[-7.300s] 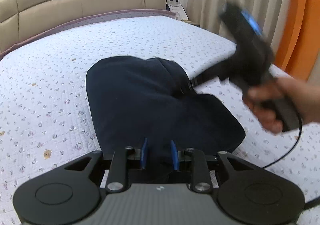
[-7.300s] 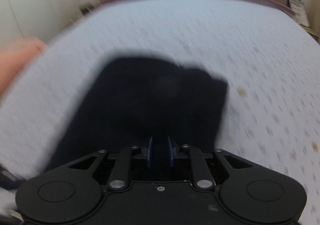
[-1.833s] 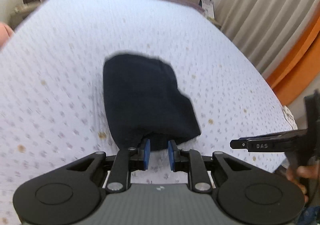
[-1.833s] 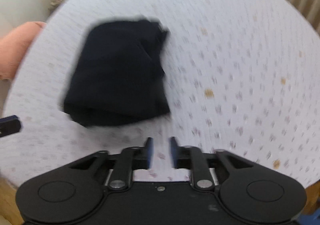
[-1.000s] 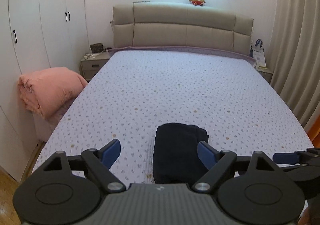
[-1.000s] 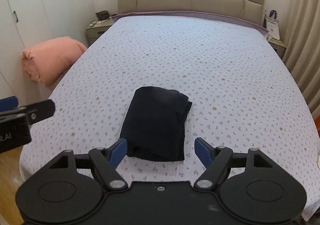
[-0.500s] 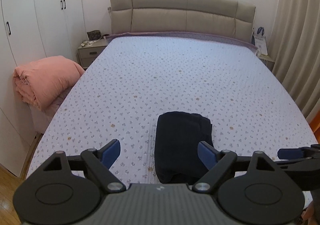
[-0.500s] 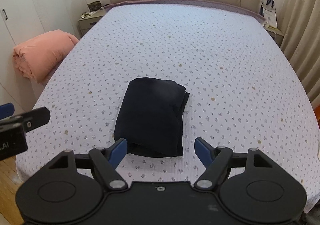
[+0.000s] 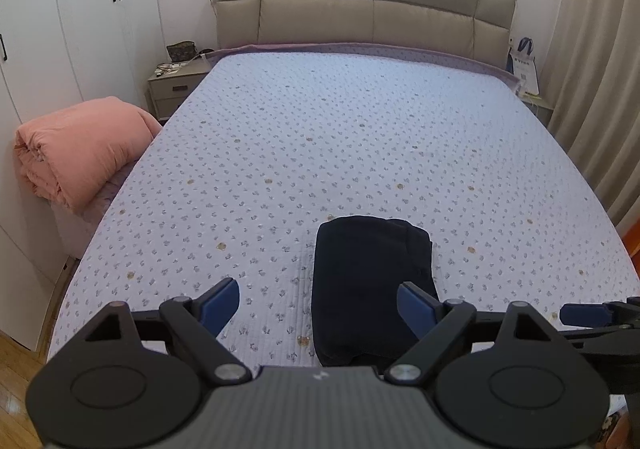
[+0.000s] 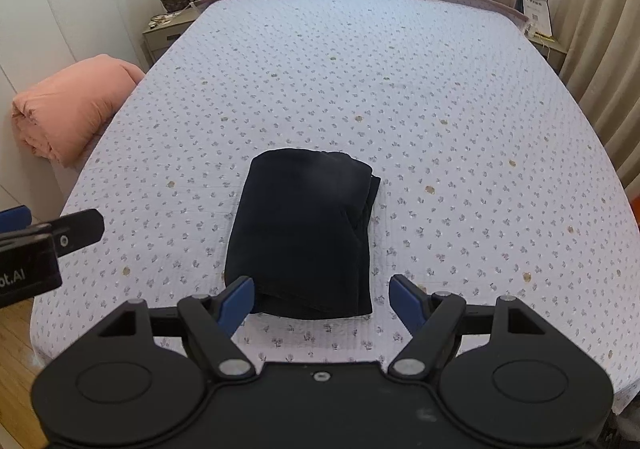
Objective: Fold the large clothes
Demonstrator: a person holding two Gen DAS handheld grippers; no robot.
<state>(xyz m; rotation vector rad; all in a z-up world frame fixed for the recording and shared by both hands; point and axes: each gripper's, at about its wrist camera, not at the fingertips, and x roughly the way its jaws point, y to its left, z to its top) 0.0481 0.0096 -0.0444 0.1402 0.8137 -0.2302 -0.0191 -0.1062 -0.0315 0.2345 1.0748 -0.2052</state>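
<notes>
I have let go and pulled both claws back: my left gripper (image 9: 319, 301) and right gripper (image 10: 321, 295) now hang spread wide, holding nothing. The dark garment (image 10: 304, 233) lies as one compact folded bundle near the foot edge of the bed (image 10: 460, 97), about midway along it (folding looks finished to me). Count: one garment, two grippers, one pink duvet (image 9: 76, 145) off the bed's left edge.

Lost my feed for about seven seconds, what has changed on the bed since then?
Both grippers let go of the dark garment and pulled back and up: the left gripper and right gripper now hang open, clear of it. The garment stayed a folded bundle near the foot of the bed.
</notes>
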